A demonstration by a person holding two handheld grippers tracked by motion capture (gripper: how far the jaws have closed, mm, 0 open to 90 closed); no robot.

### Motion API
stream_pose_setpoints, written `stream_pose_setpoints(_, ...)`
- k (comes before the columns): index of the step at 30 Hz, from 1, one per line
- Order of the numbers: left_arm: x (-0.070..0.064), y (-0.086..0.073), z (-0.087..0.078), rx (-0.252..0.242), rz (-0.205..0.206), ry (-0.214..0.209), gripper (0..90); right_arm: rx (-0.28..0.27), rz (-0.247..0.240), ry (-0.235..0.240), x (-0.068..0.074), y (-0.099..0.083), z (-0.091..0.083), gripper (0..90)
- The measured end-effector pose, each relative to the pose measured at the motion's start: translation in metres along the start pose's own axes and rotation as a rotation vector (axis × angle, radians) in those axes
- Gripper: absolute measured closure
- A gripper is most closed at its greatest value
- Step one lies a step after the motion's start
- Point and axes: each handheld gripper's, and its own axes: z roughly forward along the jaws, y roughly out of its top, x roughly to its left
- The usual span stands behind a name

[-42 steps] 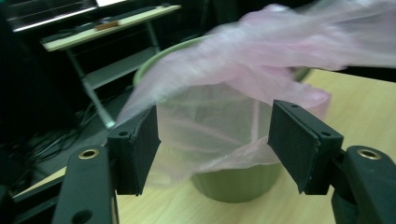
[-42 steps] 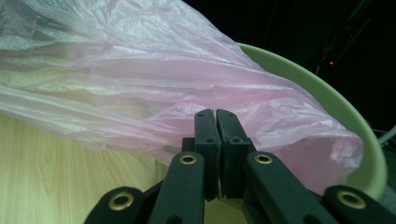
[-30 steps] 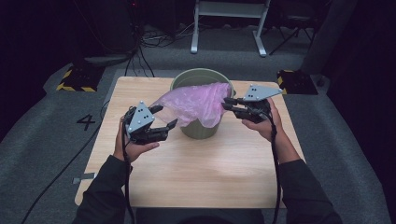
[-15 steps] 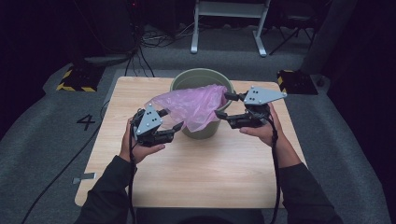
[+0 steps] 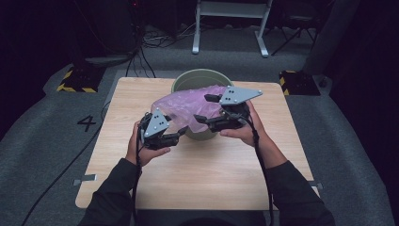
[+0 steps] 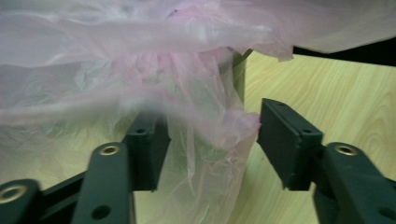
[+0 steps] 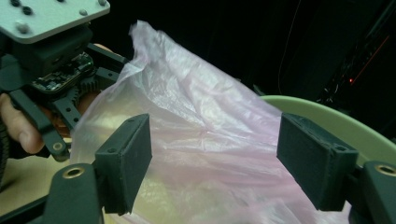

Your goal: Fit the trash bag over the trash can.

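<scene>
Pink plastic bag (image 5: pixel 190 106) is getting draped over the green bin's (image 5: pixel 188 80) rim, both the left gripper (image 6: pixel 208 140) and right gripper (image 7: pixel 212 163) gaping wide, so next they're probably needing to pinch its edge.

The right claw (image 7: pixel 212 161) stands with its two black jaws wide apart, one rising at the lower left of the right gripper view and one at the lower right, with nothing pinched between them. Behind the gap lies a pink plastic bag (image 7: pixel 196 121) — thin, crinkled and see-through — that spreads across the middle and rises to a peak at the upper left. At the right, the pale green bucket (image 7: pixel 327 114) shows a curve of its rim, and the bag drapes over it. In the upper left corner sits the left claw (image 7: pixel 58 112) (grey plate on top), held by a hand (image 7: pixel 16 126), close against the bag's edge. A strip of table (image 7: pixel 23 184) shows below it.
</scene>
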Motion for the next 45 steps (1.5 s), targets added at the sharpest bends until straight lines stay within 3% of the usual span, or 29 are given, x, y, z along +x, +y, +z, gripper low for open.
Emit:
stream_pose_setpoints(2,0.000,-0.001,0.003,0.011,0.010,0.010,57.9,0.011,0.005,0.002,0.002,0.000,0.009,26.8)
stream_pose_setpoints(4,0.001,-0.003,0.005,0.019,0.027,0.000,68.8,0.019,0.001,-0.017,0.005,0.000,0.015,35.4)
stream_pose_setpoints(5,0.000,-0.003,0.006,0.025,0.040,-0.002,74.5,0.030,-0.009,-0.041,0.006,0.000,0.018,48.7)
stream_pose_setpoints(6,0.000,-0.004,0.007,0.033,0.064,0.000,78.9,0.039,-0.013,-0.050,0.005,0.000,0.020,54.7)
stream_pose_setpoints(7,0.000,-0.005,0.008,0.038,0.075,-0.002,85.0,0.043,-0.007,-0.063,0.004,-0.001,0.022,71.2)
stream_pose_setpoints(10,0.001,-0.009,0.006,0.052,0.102,-0.011,89.2,0.034,0.007,-0.089,-0.002,-0.004,0.017,87.0)
stream_pose_setpoints(16,-0.002,-0.016,-0.005,0.070,0.186,0.016,89.6,-0.013,0.087,-0.176,-0.018,-0.013,-0.009,90.0)
stream_pose_setpoints(21,-0.008,-0.019,-0.012,0.101,0.274,-0.061,89.5,-0.013,0.110,-0.235,-0.025,-0.021,-0.024,90.0)
stream_pose_setpoints(23,-0.011,-0.019,-0.015,0.093,0.273,-0.076,85.1,-0.017,0.117,-0.247,-0.029,-0.024,-0.029,90.0)
stream_pose_setpoints(24,-0.011,-0.019,-0.016,0.082,0.261,-0.097,77.5,-0.018,0.123,-0.241,-0.030,-0.025,-0.031,90.0)
stream_pose_setpoints(27,-0.015,-0.015,-0.023,0.048,0.210,-0.093,48.3,-0.015,0.122,-0.245,-0.031,-0.027,-0.035,90.0)
stream_pose_setpoints(28,-0.017,-0.013,-0.026,0.036,0.196,-0.115,41.1,-0.012,0.120,-0.247,-0.031,-0.027,-0.036,90.0)
stream_pose_setpoints(30,-0.024,-0.009,-0.033,0.007,0.202,-0.113,27.4,-0.009,0.116,-0.254,-0.031,-0.028,-0.038,90.0)
stream_pose_setpoints(34,-0.033,-0.001,-0.046,-0.030,0.203,-0.169,23.9,-0.017,0.122,-0.271,-0.034,-0.029,-0.041,90.0)
stream_pose_setpoints(37,-0.039,0.006,-0.053,-0.069,0.186,-0.167,23.2,-0.023,0.127,-0.274,-0.036,-0.030,-0.043,89.8)
stream_pose_setpoints(40,-0.042,0.012,-0.062,-0.127,0.165,-0.205,21.0,-0.018,0.124,-0.279,-0.036,-0.030,-0.042,89.3)
stream_pose_setpoints(42,-0.043,0.016,-0.068,-0.163,0.172,-0.229,21.0,-0.017,0.124,-0.280,-0.036,-0.031,-0.042,89.1)
stream_pose_setpoints(45,-0.038,0.024,-0.074,-0.220,0.155,-0.197,22.5,-0.011,0.117,-0.272,-0.036,-0.031,-0.041,88.1)
